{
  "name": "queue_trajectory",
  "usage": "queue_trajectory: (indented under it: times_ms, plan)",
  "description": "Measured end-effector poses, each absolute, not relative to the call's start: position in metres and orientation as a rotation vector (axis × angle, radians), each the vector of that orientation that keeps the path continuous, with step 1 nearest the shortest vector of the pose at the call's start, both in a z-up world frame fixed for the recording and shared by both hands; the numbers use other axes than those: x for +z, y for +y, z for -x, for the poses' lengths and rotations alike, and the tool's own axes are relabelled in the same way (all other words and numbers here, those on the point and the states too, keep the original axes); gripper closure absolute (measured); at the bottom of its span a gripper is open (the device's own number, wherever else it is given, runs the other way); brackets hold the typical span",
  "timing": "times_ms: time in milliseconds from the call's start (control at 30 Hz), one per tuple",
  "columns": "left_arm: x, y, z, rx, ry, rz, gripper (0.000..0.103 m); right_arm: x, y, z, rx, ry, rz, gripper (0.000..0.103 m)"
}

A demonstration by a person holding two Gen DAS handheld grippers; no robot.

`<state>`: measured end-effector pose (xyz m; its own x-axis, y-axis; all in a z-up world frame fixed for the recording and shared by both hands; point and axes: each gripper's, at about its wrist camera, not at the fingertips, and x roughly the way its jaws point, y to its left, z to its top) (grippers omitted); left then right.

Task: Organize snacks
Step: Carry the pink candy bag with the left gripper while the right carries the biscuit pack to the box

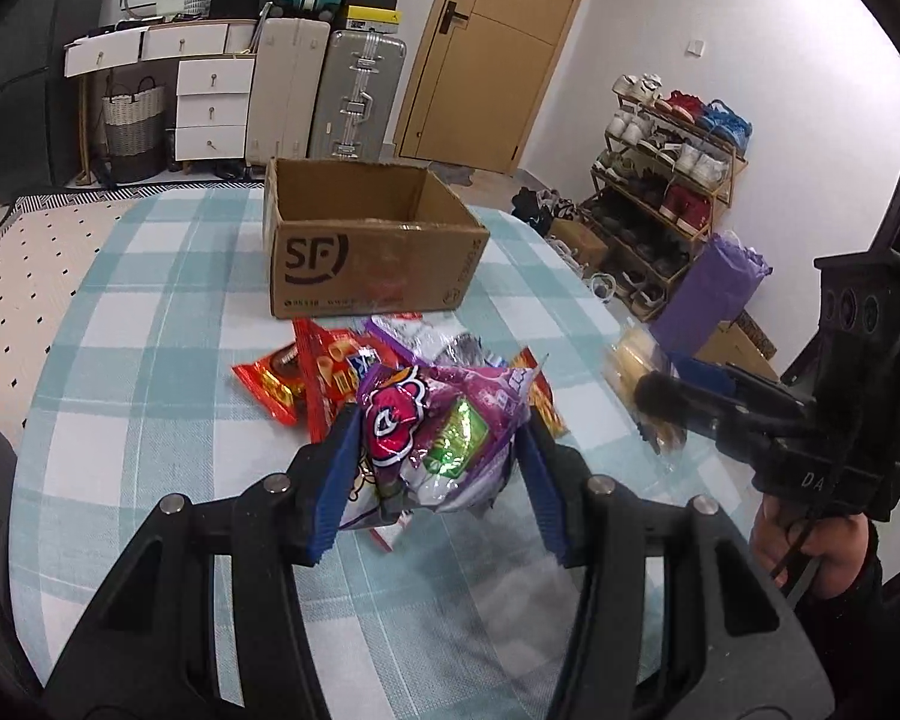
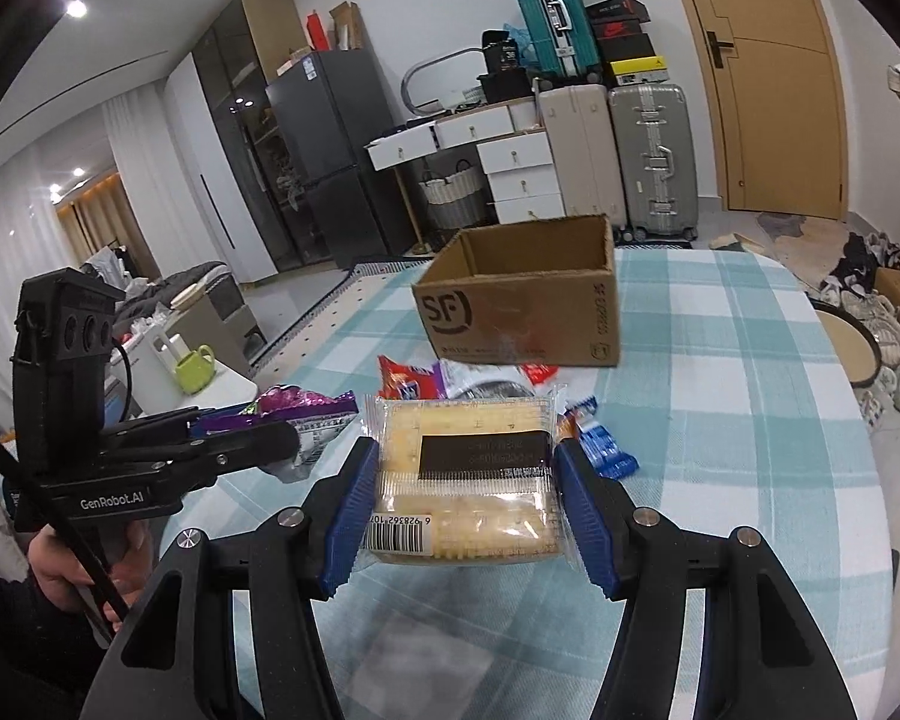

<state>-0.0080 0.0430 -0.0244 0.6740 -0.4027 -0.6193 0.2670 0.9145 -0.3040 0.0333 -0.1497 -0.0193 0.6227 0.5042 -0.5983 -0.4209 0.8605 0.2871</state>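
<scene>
My left gripper [image 1: 438,420] is shut on a purple snack bag [image 1: 444,438] and holds it above the checked tablecloth. My right gripper [image 2: 459,450] is shut on a clear pack of pale biscuits [image 2: 462,480]; that pack also shows at the right of the left wrist view [image 1: 636,360]. An open cardboard box marked SF [image 1: 366,240] stands behind the snacks, also in the right wrist view [image 2: 522,306]. A pile of snack packs lies in front of it, with red bags [image 1: 306,378] and a blue pack [image 2: 600,450].
The round table [image 1: 150,300] has a blue and white checked cloth. A shoe rack [image 1: 660,192], a purple bag [image 1: 714,294] and suitcases [image 1: 354,96] stand on the floor beyond. A green mug [image 2: 195,369] sits on a side stand at left.
</scene>
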Motion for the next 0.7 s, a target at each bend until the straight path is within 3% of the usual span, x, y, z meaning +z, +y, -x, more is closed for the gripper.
queue_trajectory:
  times_ms: [700]
  plan:
    - [0.054,0.069,-0.124,-0.340,0.735,0.218,0.054,0.062,-0.113,-0.154,0.680,0.646,-0.115,0.043]
